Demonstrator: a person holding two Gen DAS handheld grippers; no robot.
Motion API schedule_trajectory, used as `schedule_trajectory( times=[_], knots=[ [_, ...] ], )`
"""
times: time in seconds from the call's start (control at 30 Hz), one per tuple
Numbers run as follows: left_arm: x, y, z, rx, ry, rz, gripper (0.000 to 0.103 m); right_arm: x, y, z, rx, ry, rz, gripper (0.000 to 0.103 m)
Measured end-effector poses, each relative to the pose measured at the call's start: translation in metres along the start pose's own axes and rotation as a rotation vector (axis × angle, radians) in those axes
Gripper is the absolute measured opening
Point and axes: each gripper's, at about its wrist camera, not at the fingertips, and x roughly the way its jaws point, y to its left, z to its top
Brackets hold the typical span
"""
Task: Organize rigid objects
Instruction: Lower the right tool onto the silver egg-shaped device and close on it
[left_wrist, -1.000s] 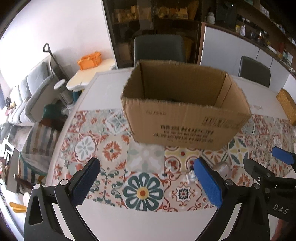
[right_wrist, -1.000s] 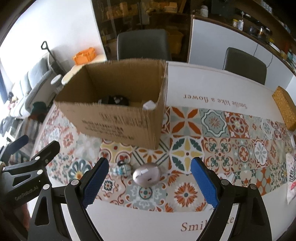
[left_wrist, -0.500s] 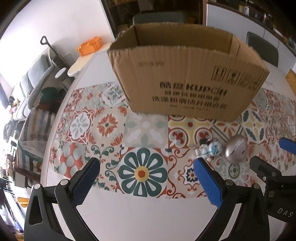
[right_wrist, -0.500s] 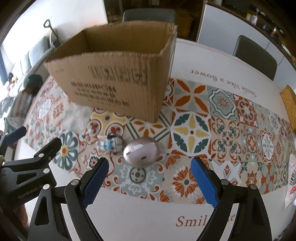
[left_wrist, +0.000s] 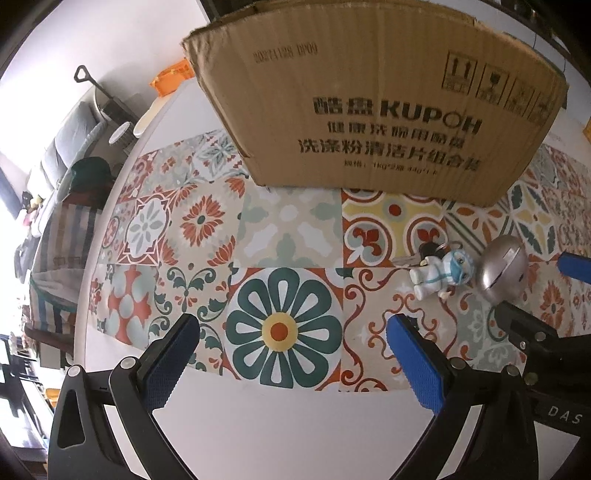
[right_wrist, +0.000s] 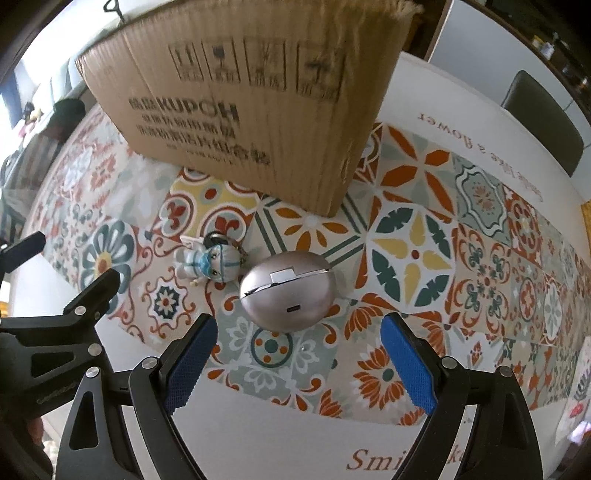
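A silver egg-shaped case (right_wrist: 288, 293) lies on the patterned tablecloth, just beyond my right gripper (right_wrist: 299, 332), which is open and empty above it. Left of the case lies a small white-and-blue figurine keychain (right_wrist: 208, 262). In the left wrist view the figurine (left_wrist: 441, 271) and the case (left_wrist: 502, 267) sit right of my left gripper (left_wrist: 293, 330), open over a flower tile with nothing between its pads. A brown cardboard box (left_wrist: 369, 110) stands behind both objects; its inside is hidden.
The round table's white edge (left_wrist: 295, 424) runs close under both grippers. A dark chair (right_wrist: 543, 118) stands at the far right. A sofa (left_wrist: 66, 147) and an orange crate (left_wrist: 171, 75) lie off the table's left. The right gripper's arm (left_wrist: 546, 354) shows beside the left gripper.
Both grippers have sunk toward the table and tilted downward. The box now looms higher with its opening out of sight, and the case and figurine appear larger and nearer.
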Motion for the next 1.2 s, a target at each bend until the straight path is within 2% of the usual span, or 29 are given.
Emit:
schedule_trajectory(
  times=[0.7,0.93,1.0,1.1,1.2],
  knots=[
    [0.028,0.002,0.001,-0.008,0.029,0.020,0.103,0.051,0.004,0.026,-0.019,-0.009,0.012,0.089],
    [0.030,0.003,0.002,-0.001,0.020,0.011,0.103,0.065,0.004,0.027,-0.006,-0.014,0.033,0.082],
    [0.029,0.002,0.002,0.007,0.017,0.004,0.103,0.067,0.005,0.024,-0.006,-0.025,0.034,0.077],
    [0.027,-0.002,0.002,0.017,0.011,-0.002,0.103,0.063,0.009,0.019,-0.009,-0.049,0.032,0.066],
    [0.024,-0.003,0.001,0.023,0.002,-0.005,0.103,0.059,0.009,0.016,-0.009,-0.057,0.036,0.065]
  ],
)
